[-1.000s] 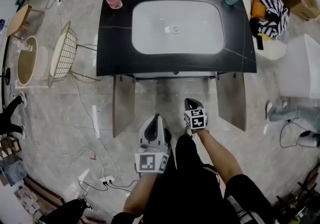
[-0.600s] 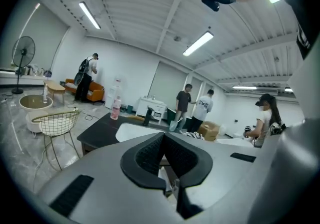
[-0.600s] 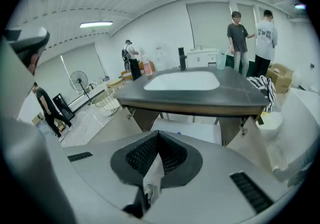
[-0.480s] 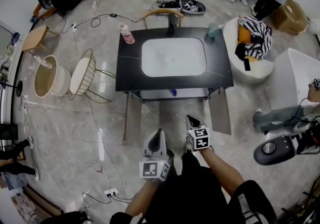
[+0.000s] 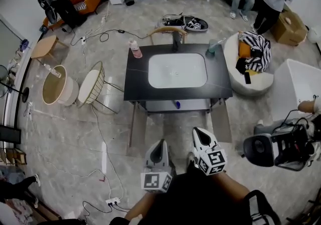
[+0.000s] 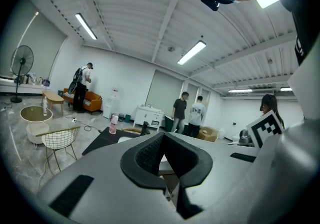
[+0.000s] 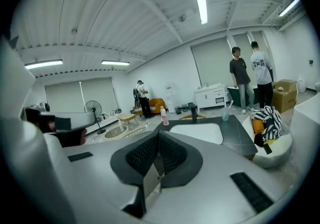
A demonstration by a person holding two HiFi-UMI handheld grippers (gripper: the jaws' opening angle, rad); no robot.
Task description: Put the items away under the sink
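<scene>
Currently, left gripper [image 5: 159, 144]: jaws closed, empty.
Right gripper [image 5: 197, 133]: jaws closed, empty.
Pink plastic bottle [image 5: 134, 48]: label illegible; upper-left corner of black sink countertop [image 5: 136, 83].

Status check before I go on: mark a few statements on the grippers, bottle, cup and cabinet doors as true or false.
1. Left gripper and right gripper are both shut and empty. True.
2. The pink bottle lies in the basin. False: it stands on the counter, at the back left corner.
3. The left door and right door under the sink are open. True.
4. The cup stands next to the bottle. False: it is at the opposite back corner.
</scene>
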